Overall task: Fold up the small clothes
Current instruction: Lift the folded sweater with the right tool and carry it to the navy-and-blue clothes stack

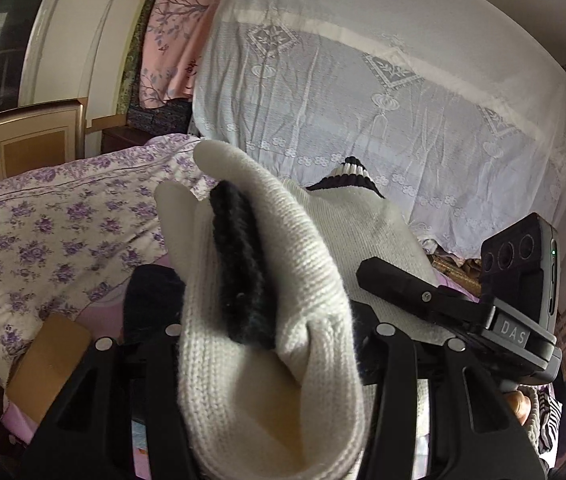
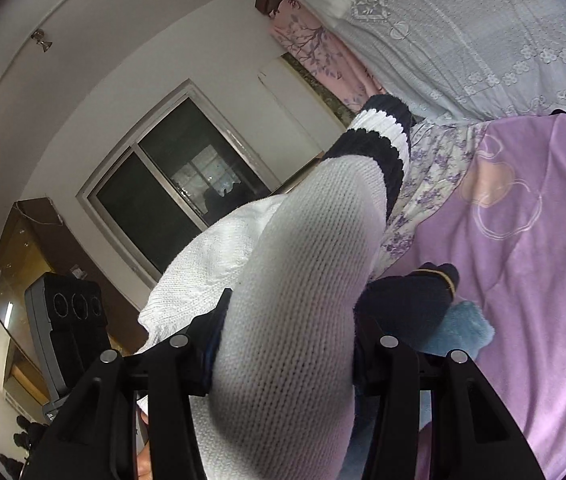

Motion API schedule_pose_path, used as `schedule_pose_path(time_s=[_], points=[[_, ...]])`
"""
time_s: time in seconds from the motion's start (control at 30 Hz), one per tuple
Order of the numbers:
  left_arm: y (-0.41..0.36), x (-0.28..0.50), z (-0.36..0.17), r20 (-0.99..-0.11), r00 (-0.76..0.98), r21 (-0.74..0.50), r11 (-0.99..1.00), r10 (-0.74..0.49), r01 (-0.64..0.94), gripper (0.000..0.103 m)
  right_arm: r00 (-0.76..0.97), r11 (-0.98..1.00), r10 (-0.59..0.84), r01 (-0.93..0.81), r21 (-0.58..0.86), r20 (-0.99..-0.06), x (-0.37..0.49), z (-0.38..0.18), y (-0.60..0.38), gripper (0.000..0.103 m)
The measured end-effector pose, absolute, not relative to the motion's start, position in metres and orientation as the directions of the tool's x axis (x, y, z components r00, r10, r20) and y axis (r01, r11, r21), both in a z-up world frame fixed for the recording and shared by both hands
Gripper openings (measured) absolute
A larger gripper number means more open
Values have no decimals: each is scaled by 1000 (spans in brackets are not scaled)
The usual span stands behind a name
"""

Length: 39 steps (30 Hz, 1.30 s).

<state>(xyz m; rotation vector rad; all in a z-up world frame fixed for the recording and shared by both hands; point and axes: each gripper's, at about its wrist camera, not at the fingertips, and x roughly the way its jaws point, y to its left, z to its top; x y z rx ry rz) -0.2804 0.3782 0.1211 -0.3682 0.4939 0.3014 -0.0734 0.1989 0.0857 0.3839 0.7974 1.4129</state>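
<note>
Hanging between both tools, a white knit sweater (image 1: 283, 280) is lifted clear of the bed (image 2: 523, 240). The left tool (image 1: 271, 344) is clamped on a thick bunch of the knit, which bulges up between its jaws and shows a dark inner strip. The right tool (image 2: 283, 344) likewise grips a fold of the same sweater, the fabric filling the gap between its jaws and rising past them to a navy-and-white striped cuff (image 2: 379, 140). In the left view the right tool appears on the far side of the cloth. Beneath lie a purple blanket, a floral quilt (image 1: 43, 220) and a blue fluffy item (image 2: 463, 332).
</note>
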Motion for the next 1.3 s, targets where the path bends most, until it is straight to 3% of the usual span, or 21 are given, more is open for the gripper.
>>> schedule_pose_path(time_s=[0.43,0.7,0.77,0.93,1.03,1.3], points=[[424,-298,123,-493,841,-323,850,225,-416,47,-86,139,949,-750,646,-304,-96,96,264,50],[431,-283,89,-555,814,-364,830,173,-424,47,-69,211,928,-711,670,-366,-84,68,272,50],[435,-282,73,-578,802,-387,815,150,-431,51,-67,233,920,-698,677,-386,-83,53,270,50],[439,-286,28,-642,743,-376,766,190,-521,93,-82,254,910,-662,705,-405,-83,11,263,57],[441,-291,12,-639,753,-425,746,153,-512,98,-56,239,916,-717,654,-396,-92,3,258,57],[427,-292,8,-639,745,-390,756,189,-526,99,-71,201,935,-699,686,-347,-87,-8,244,58]])
